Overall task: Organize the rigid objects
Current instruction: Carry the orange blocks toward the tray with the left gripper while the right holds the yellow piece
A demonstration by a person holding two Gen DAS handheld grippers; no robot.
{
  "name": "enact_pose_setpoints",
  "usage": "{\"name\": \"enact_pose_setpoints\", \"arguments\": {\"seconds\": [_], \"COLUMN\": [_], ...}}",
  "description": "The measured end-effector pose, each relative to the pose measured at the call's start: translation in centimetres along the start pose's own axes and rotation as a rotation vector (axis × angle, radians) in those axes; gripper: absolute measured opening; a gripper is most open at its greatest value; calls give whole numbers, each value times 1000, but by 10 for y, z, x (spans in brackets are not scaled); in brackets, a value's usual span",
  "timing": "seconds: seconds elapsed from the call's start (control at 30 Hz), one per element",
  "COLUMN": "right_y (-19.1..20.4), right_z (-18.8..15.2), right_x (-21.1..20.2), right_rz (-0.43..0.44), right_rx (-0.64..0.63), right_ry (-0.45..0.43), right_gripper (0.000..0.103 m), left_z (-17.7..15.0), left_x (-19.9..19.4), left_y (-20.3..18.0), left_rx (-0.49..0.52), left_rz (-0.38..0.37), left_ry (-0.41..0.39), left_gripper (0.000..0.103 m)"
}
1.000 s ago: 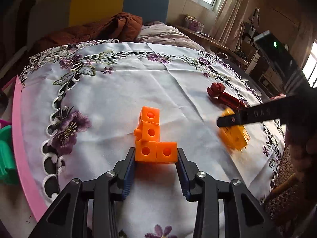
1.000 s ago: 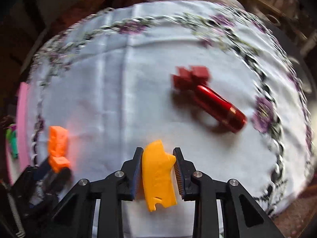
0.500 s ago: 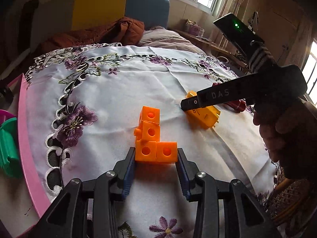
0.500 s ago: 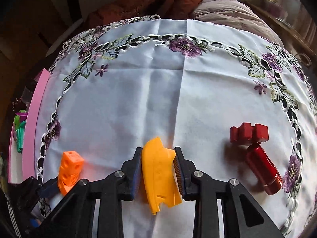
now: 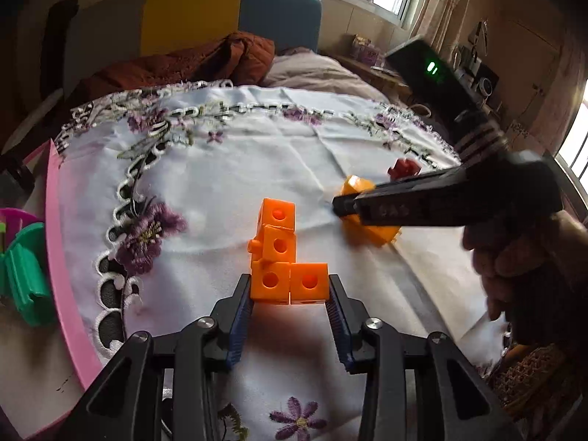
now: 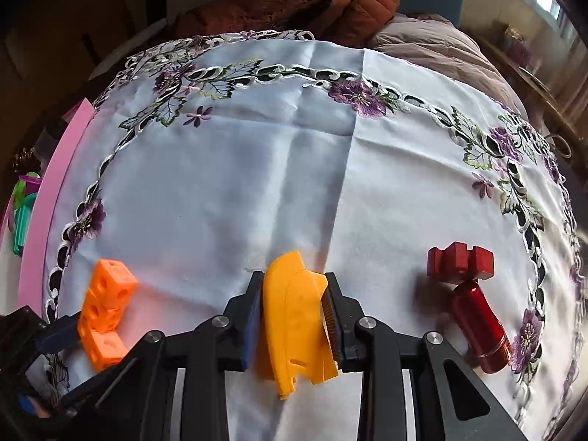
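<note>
Two handheld grippers, each clamped on a plastic piece over an embroidered cloth

One large white tablecloth (image 6: 228, 191) fills both wrist views. It is creased and bordered with purple embroidered flowers and dark cut-out scrollwork, and it covers a round surface. A pink strip (image 5: 55, 228) runs along its left edge. Beyond the cloth lie a rust-brown quilted jacket (image 5: 205, 62) and a headboard (image 5: 231, 14) in yellow and blue panels, with bright windows above.

Next in size are the two black grippers. The left gripper (image 5: 290, 290) points down at the cloth, and its blue-lined jaws press on both sides of the bottom row of an orange cube piece (image 5: 281, 253). That piece is four linked cubes in an L shape, each face with a round hole; it stands near the middle of the cloth. In the right wrist view it shows at lower left.

The right gripper (image 6: 292, 316) is closed on a yellow-orange block (image 6: 294, 316), which fills the gap between its jaws and sticks out past them at both ends. In the left wrist view this block sits just right of the orange cubes, close to the cloth; whether it touches the cloth cannot be told. A hand (image 5: 525, 268) wraps the right gripper's handle at the right edge.

Smaller still, a dark red notched block (image 6: 459, 261) rests on the cloth to the right, with a glossy red cylinder (image 6: 477, 327) lying on its side just beside it.

A green plastic item (image 5: 25, 279) sits past the pink strip, off the cloth.
</note>
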State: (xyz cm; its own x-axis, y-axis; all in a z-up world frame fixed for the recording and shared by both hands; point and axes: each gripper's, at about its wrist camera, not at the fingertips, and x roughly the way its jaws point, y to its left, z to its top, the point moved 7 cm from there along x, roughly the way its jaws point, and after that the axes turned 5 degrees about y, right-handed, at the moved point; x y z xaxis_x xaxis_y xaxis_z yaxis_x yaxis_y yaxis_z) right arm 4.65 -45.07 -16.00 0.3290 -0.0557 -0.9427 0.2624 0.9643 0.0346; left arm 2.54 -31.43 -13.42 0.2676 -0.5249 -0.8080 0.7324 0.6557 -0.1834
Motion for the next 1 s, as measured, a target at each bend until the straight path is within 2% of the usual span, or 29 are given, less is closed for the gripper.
{"name": "enact_pose_setpoints", "arguments": {"seconds": [0.1,0.37,0.67,1.0], "right_y": [-2,0,2,3], "right_z": [0,1,2,1], "right_x": [0,-1,-2,-2], "right_rz": [14,-15,-40,-62], "right_rx": [10,-37,-74,-88], "right_ry": [2,-14,-40,-47], "right_gripper": [32,33,33,33], "left_z": [10,28,21,5], "left_x": [-20,-75,-105,-111], "left_y": [-3,6,34,58], "left_rx": [4,-24,-92,-159], "left_rz": [18,89,135,158], "left_ry": [-42,-133,-166,-150], "left_gripper": [39,39,39,39]}}
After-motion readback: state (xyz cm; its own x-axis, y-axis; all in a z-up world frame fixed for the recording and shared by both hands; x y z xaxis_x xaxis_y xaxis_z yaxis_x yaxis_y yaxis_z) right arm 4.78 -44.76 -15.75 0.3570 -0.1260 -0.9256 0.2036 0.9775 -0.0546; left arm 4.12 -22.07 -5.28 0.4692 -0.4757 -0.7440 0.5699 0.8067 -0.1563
